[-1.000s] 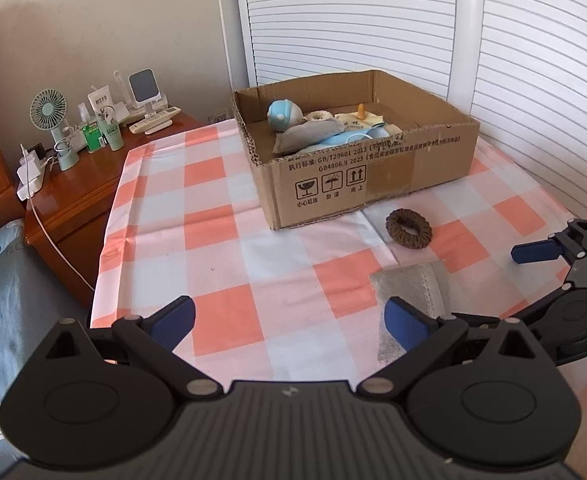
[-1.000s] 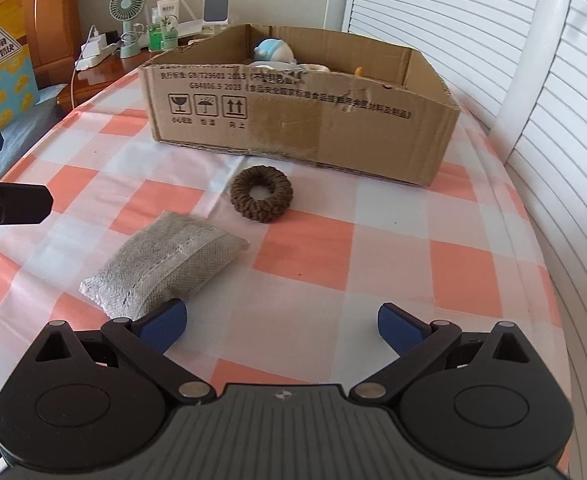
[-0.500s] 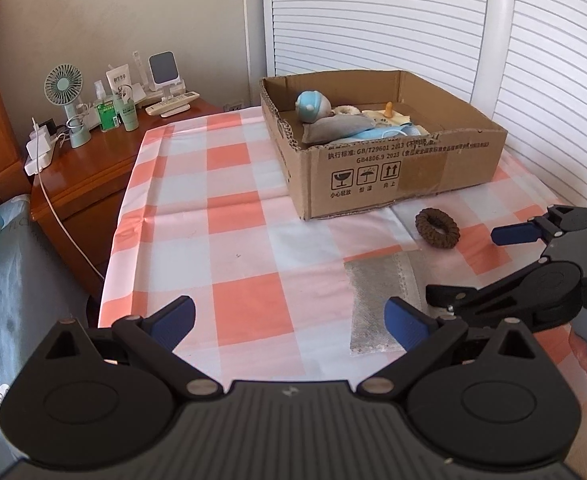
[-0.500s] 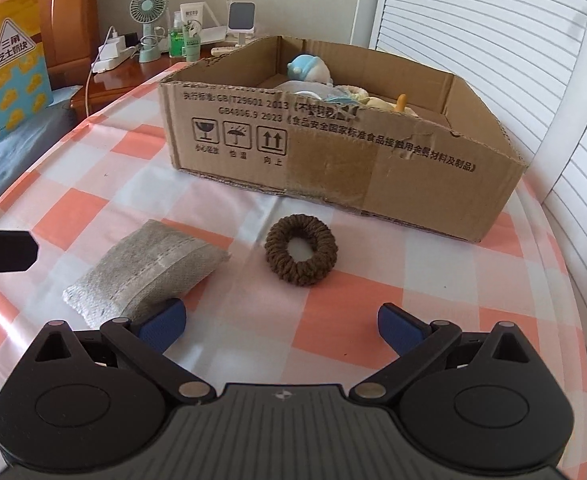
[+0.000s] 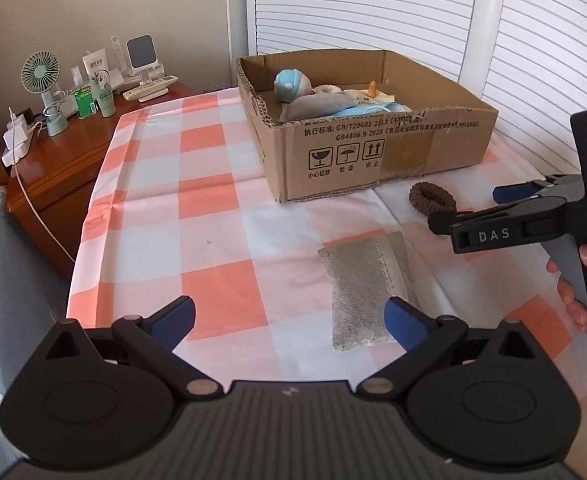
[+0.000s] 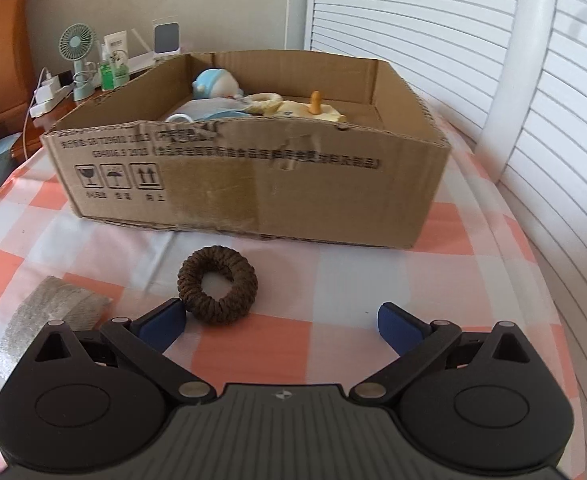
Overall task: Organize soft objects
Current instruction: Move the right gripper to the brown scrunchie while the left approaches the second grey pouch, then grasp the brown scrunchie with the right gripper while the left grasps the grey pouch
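A brown braided hair ring [image 6: 217,285] lies on the checked tablecloth in front of the cardboard box [image 6: 253,184]. My right gripper [image 6: 281,322] is open just short of it, the left fingertip beside the ring. A grey fabric pouch [image 5: 367,288] lies flat to the ring's left; its corner shows in the right wrist view as the grey pouch [image 6: 49,312]. My left gripper [image 5: 289,320] is open above the cloth, its right fingertip over the pouch's near end. The box [image 5: 373,152] holds several soft items, among them a blue plush [image 5: 289,84]. The right gripper [image 5: 469,210] also shows at the right of the left wrist view.
A wooden bedside table [image 5: 57,160] at the left carries a small fan [image 5: 43,80], bottles and a charger with a white cable. White slatted doors [image 5: 373,8] stand behind the box. Blue bedding [image 5: 9,288] lies at the table's left edge. A hand [image 5: 573,280] holds the right gripper.
My right gripper has moved forward and down toward the brown ring, which now sits by its left fingertip. My left gripper has drawn back and left; the pouch and ring have not moved.
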### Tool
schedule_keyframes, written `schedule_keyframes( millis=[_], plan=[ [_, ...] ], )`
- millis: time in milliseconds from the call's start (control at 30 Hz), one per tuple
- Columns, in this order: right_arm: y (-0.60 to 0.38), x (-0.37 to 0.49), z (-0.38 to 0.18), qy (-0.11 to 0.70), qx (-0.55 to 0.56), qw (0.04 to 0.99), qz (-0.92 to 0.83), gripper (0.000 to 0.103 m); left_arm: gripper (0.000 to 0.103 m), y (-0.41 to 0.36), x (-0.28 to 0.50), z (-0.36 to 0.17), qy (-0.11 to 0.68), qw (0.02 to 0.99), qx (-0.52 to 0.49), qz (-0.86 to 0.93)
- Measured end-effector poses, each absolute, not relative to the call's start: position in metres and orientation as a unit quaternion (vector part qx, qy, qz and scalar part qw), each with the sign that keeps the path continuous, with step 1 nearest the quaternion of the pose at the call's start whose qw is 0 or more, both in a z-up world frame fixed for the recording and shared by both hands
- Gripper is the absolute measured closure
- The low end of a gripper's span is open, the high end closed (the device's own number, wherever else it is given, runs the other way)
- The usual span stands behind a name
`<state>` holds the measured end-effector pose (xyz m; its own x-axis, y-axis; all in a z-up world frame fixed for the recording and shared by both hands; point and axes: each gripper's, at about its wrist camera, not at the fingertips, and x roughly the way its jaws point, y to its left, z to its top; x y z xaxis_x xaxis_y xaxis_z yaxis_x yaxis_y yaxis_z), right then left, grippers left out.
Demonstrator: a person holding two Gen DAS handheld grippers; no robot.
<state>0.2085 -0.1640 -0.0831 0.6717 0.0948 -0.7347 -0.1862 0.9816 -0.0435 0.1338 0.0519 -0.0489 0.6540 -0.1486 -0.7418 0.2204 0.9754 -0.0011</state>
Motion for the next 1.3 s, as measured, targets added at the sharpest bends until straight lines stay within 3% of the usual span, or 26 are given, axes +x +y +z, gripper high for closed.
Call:
schedule_keyframes(
  millis=[467, 800, 900, 1067, 1300],
  plan=[
    [-0.174, 0.198, -0.086, 0.381, -0.064, 0.919, 0.084, 0.0, 0.002, 0.021, 0.157, -0.078, 0.434, 0.89, 0.045, -0.133],
    [-0.174, 0.197, -0.086, 0.377, -0.064, 0.92, 0.082, 0.0, 0.003, 0.041, 0.159, -0.076, 0.435, 0.894, 0.037, -0.097],
    [-0.173, 0.197, -0.086, 0.378, -0.063, 0.92, 0.082, 0.0, 0.012, 0.03, 0.159, -0.077, 0.427, 0.895, 0.042, -0.121],
    [-0.172, 0.196, -0.085, 0.383, -0.065, 0.917, 0.091, 0.0, 0.049, 0.017, 0.159, -0.072, 0.406, 0.9, 0.057, -0.146],
    [-0.158, 0.2, -0.086, 0.385, -0.079, 0.909, 0.137, 0.0, 0.052, 0.024, 0.159, -0.072, 0.405, 0.901, 0.04, -0.152]
  ],
)
